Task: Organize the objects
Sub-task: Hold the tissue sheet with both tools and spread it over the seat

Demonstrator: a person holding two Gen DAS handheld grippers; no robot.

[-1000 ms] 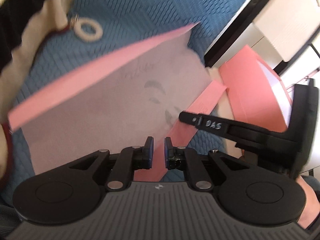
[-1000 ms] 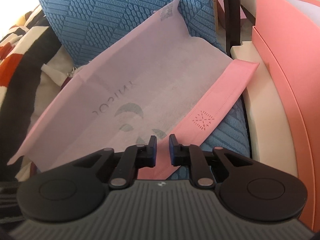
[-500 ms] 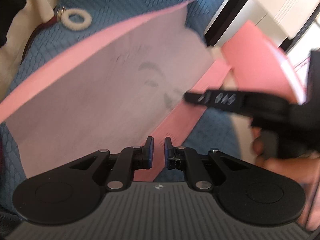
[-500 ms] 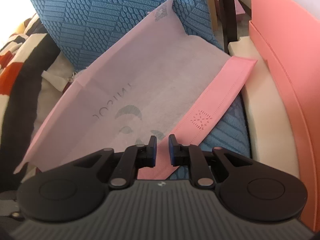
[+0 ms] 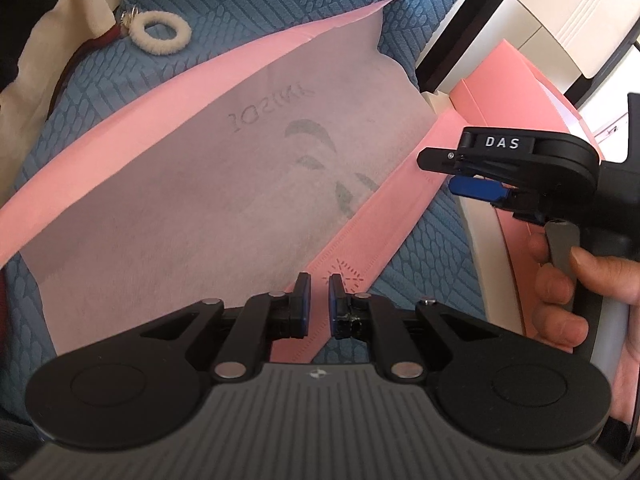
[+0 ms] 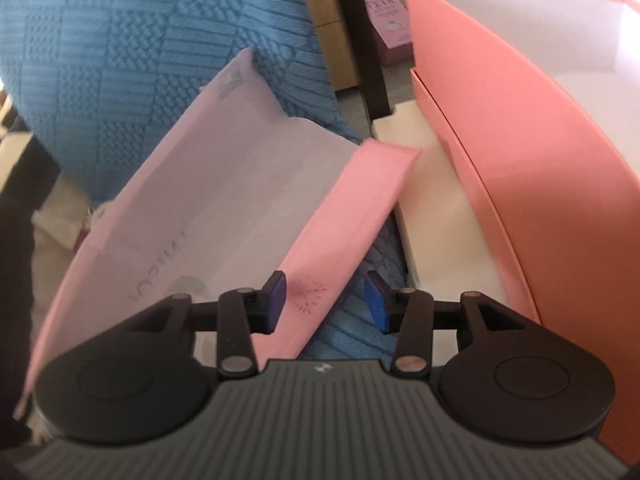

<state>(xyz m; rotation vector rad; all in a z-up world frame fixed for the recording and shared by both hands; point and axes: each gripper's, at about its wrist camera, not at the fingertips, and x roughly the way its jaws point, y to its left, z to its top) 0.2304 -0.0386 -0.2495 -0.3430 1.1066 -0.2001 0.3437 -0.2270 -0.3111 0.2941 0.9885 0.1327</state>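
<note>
The pink non-woven bag [image 5: 224, 168] lies flat on the blue cushion [image 5: 248, 12] beside the pink box [image 6: 520, 128] — light, limp, best pinched at its pink edge band [image 6: 352, 220]; the left gripper [image 5: 319, 294] is nearly closed and empty, while the right gripper [image 6: 326, 300], jaws just opening, grips nothing.

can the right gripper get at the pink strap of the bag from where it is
Probably yes: the right gripper, whose jaws have just been opening, hangs right over the pink strap, nothing lying between. The pink box stands off to the side.
</note>
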